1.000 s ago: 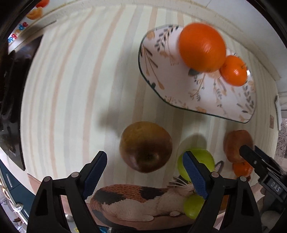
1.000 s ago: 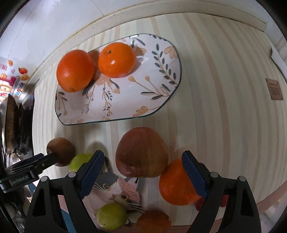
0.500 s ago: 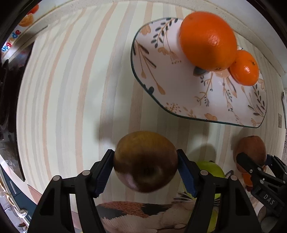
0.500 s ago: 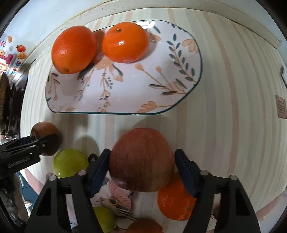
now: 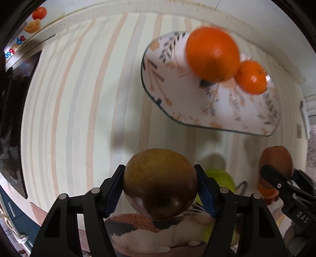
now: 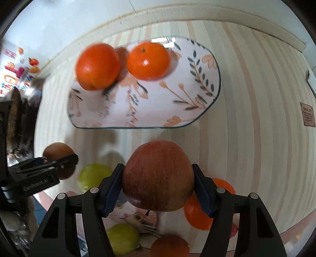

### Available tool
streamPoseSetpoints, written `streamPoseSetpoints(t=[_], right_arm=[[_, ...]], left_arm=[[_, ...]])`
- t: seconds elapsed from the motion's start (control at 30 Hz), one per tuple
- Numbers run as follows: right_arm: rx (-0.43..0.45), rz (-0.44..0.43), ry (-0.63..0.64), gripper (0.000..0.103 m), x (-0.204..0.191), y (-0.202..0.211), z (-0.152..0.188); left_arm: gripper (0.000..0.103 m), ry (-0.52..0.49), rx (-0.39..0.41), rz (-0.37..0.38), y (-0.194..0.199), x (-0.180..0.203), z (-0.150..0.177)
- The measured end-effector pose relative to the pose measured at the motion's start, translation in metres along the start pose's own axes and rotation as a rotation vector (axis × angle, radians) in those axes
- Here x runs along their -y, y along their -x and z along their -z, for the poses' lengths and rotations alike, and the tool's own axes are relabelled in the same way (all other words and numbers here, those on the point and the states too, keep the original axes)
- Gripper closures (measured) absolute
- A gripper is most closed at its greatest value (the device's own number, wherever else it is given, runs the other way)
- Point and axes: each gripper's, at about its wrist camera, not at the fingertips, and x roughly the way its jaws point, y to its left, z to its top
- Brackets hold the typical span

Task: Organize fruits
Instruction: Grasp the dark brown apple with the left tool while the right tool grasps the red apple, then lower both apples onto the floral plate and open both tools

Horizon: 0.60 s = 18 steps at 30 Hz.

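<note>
My left gripper (image 5: 160, 189) is shut on a dark brown-green apple (image 5: 160, 183), held above the striped cloth. My right gripper (image 6: 158, 183) is shut on a red apple (image 6: 158, 175), also lifted. A floral plate (image 5: 189, 106) lies ahead with a large orange (image 5: 212, 54) and a smaller orange (image 5: 250, 77) on it; the plate also shows in the right wrist view (image 6: 177, 106). Each gripper shows in the other's view, the right one (image 5: 280, 178) and the left one (image 6: 59, 162).
A green fruit (image 6: 93, 175), another green fruit (image 6: 122, 239), an orange (image 6: 205, 205) and a brown fruit (image 6: 169, 246) lie near a cat-print mat (image 5: 154, 235). A wall edge (image 6: 177, 13) borders the table's far side. Dark objects (image 5: 11, 118) stand at the left.
Both grippers, shut on their apples half a second ago after being open around them, have lifted them and pulled back from the plate.
</note>
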Motion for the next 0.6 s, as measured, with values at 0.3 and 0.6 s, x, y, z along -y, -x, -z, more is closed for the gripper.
streamPoseSetpoints(t=[0.3, 0.6], right_arm=[[0.07, -0.024, -0.022, 0.034, 0.002, 0.036, -0.036], [0.014, 0.004, -0.039, 0.034, 0.012, -0.005, -0.078]], left_arm=[[0.037, -0.022, 0.085, 0.028, 0.045, 0.002, -0.036], [0.037, 0.016, -0.029, 0.067, 0.006, 0.001, -0.087]])
